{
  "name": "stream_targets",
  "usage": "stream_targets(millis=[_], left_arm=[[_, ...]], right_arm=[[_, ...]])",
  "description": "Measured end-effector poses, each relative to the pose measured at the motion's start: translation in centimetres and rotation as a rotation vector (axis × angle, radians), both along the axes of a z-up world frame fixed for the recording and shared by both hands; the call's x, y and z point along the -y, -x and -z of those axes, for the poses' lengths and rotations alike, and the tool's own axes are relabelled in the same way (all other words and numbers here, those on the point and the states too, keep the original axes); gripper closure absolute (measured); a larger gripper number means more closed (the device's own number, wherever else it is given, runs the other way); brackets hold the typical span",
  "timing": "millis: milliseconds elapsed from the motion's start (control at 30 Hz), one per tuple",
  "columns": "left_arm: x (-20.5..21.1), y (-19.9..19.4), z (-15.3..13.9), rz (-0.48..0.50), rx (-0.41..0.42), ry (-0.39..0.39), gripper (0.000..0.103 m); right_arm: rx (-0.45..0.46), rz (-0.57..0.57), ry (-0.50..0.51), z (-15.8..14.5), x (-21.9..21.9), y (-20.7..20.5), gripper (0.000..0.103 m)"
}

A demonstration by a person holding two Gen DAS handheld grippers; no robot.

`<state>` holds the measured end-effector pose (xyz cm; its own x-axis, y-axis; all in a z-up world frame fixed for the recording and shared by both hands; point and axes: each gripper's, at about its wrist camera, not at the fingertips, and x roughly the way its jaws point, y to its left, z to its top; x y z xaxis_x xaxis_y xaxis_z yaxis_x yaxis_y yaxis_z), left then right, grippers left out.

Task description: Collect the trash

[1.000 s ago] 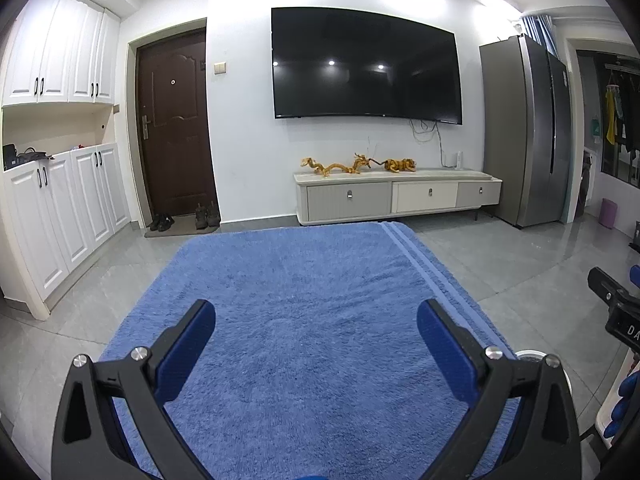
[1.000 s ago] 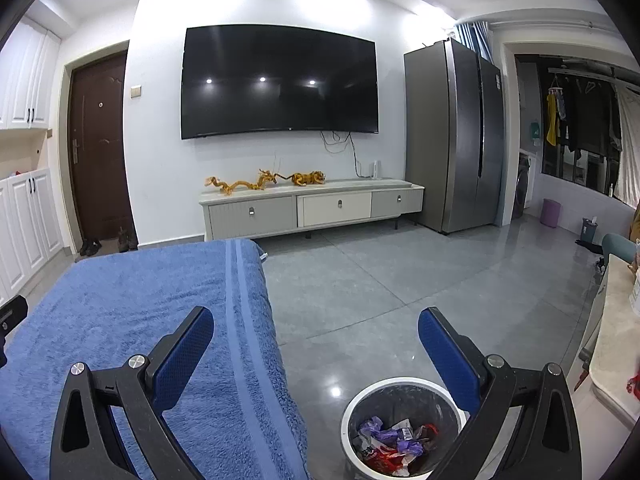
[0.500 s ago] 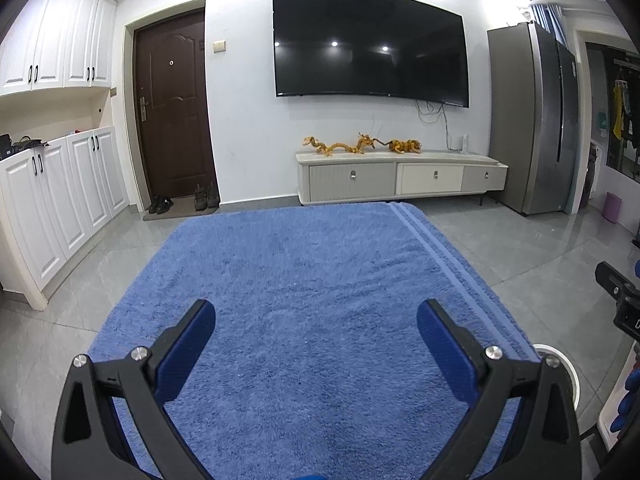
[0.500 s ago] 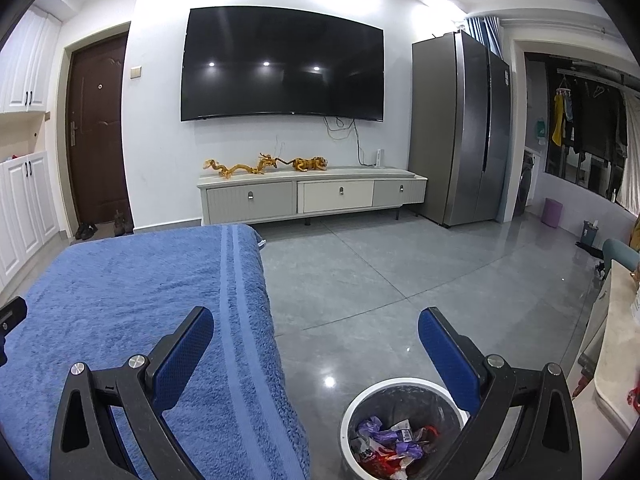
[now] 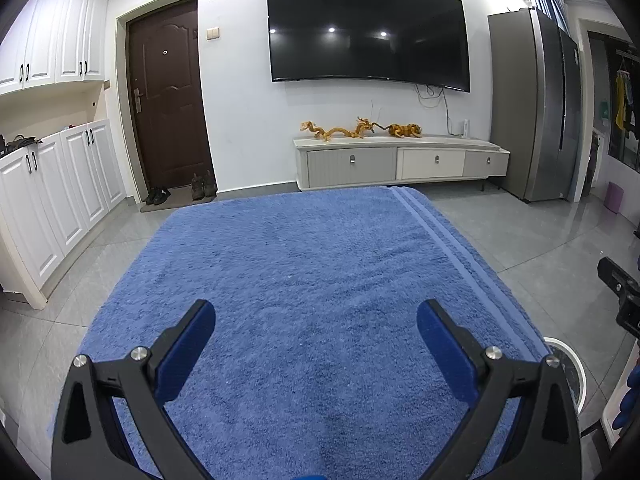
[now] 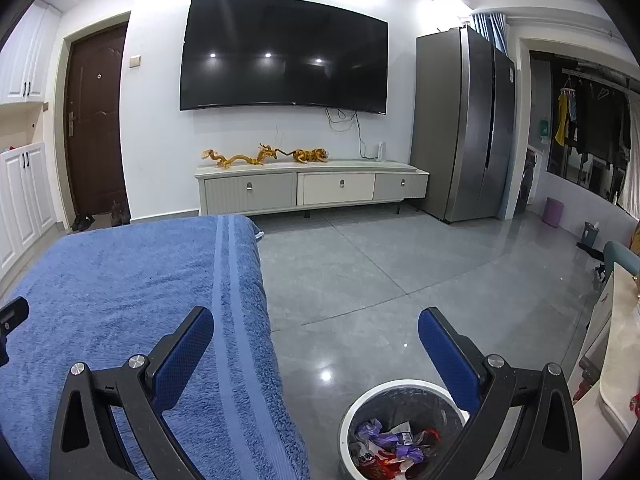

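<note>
both wrist views have tilted since the earlier frames: the tv now sits higher in each frame and the far edge of the blue towel (image 5: 320,280) has moved up toward the tv cabinet (image 5: 400,160). left gripper (image 5: 316,322) at lower centre of its view, over the towel, blue-padded fingers (image 5: 188,344) spread wide apart with nothing between them. right gripper (image 6: 316,328) at lower centre of its view, jaws likewise wide apart and empty, left finger over the towel's striped edge, right finger over the trash bin (image 6: 352,412). bin is white-rimmed with a dark liner, on the grey tile floor (image 6: 380,280) at the bottom of the right view, just beside the towel's right edge; its right side is hidden behind the gripper finger. trash (image 6: 396,444) lies inside the bin: crumpled purple, red and white wrappers. in the left view only an arc of the bin's rim (image 5: 568,360) shows at lower right, past the towel's corner. no wrappers visible on the towel surface in either view. background: black wall tv (image 6: 284,56) upper centre, golden dragon and tiger figurines (image 6: 264,156) on the cabinet below it, grey refrigerator (image 6: 464,120) at right, dark brown door (image 5: 168,100) and white cupboards (image 5: 52,200) at left, shoes (image 5: 180,192) on the mat by the door. part of the other gripper shows at the right edge of the left view.
</note>
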<state>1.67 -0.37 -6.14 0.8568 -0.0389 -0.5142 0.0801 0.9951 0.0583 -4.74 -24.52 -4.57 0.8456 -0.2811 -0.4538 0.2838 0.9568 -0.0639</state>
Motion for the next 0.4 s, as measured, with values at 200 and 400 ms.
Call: stream_targets(millis=[200,400], left_arm=[[-0.03,-0.5,0.25,-0.001,-0.007,0.0,0.001],[-0.2,-0.96,0.09,0.004,-0.005,0.008,0.001]], right_arm=[[-0.015,0.005,-0.002,0.51,0.03,-0.69,0.0],[-0.018,0.009,0.003,0.34,0.03,-1.11,0.0]])
